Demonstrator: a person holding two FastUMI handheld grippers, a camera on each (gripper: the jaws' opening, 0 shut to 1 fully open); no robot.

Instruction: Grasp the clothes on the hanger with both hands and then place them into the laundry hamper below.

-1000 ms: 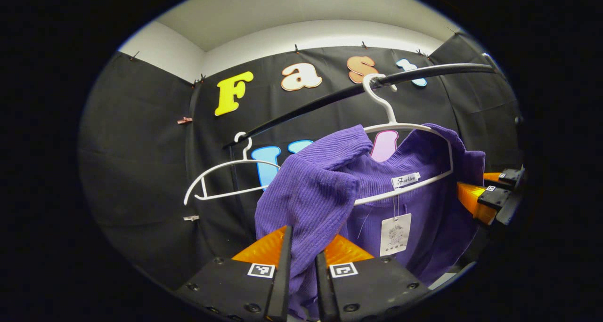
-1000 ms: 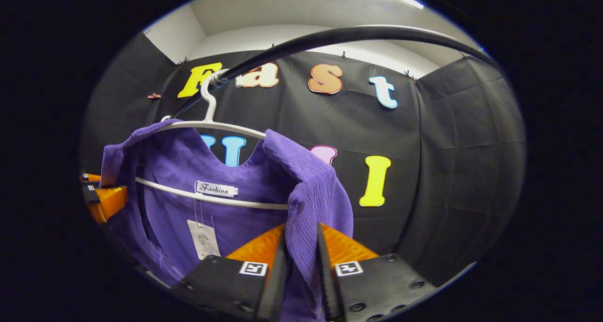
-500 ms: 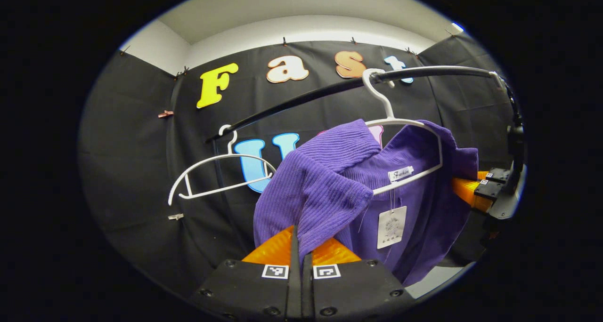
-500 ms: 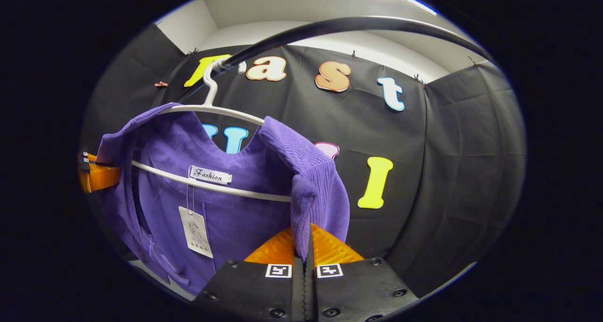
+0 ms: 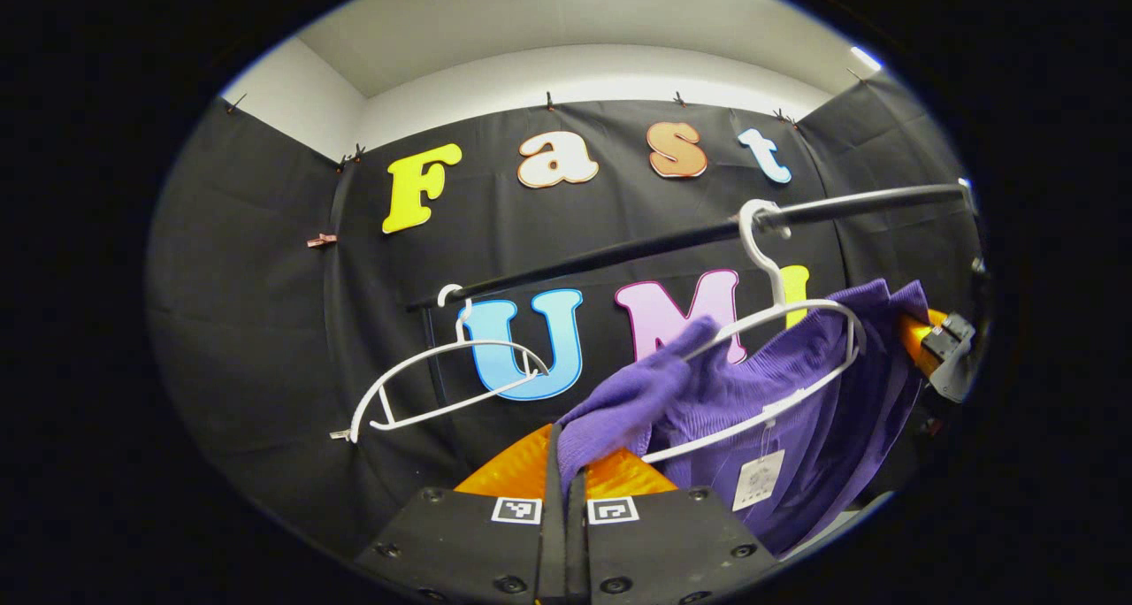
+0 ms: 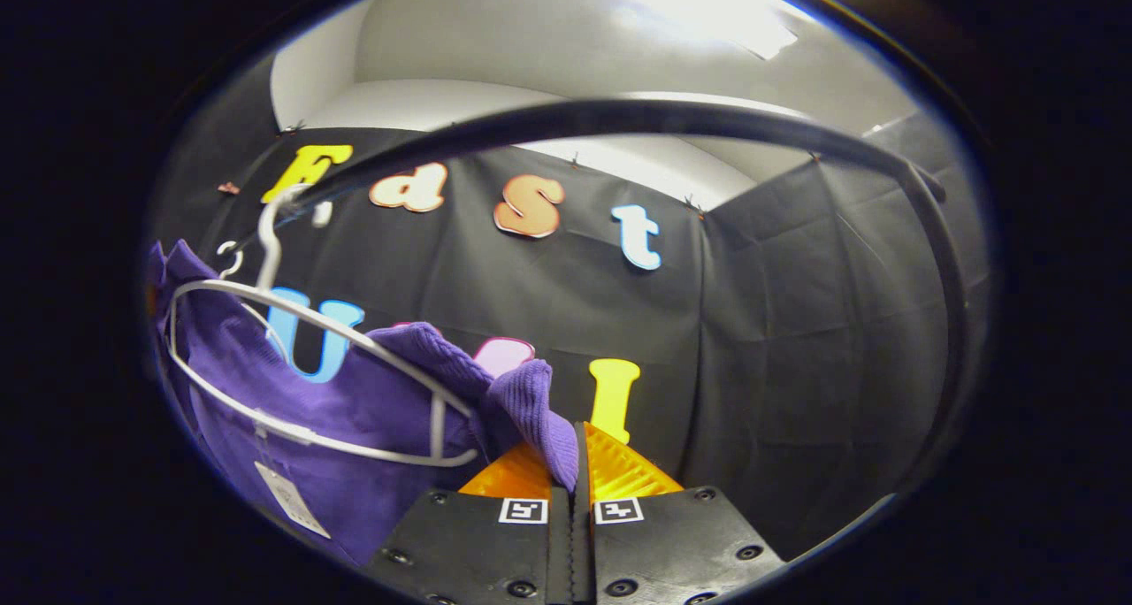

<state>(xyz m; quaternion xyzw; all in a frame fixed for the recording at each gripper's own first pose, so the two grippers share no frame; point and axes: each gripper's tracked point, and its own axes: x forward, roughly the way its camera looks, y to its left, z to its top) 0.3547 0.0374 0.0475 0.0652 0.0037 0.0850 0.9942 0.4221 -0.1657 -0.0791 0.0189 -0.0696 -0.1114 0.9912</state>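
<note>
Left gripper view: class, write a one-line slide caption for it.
Left claw shut on a purple sweater half off its white hanger on the black rail.

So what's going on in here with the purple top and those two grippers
A person is working a purple ribbed sweater off a white hanger that hangs on a black rail. The left gripper is shut on one shoulder of the sweater, and the right gripper is shut on the other. Both shoulders are pulled down off the hanger's ends, but the body is draped around the frame, with the paper tag dangling. A second, bare white hanger hangs farther along the rail.
</note>
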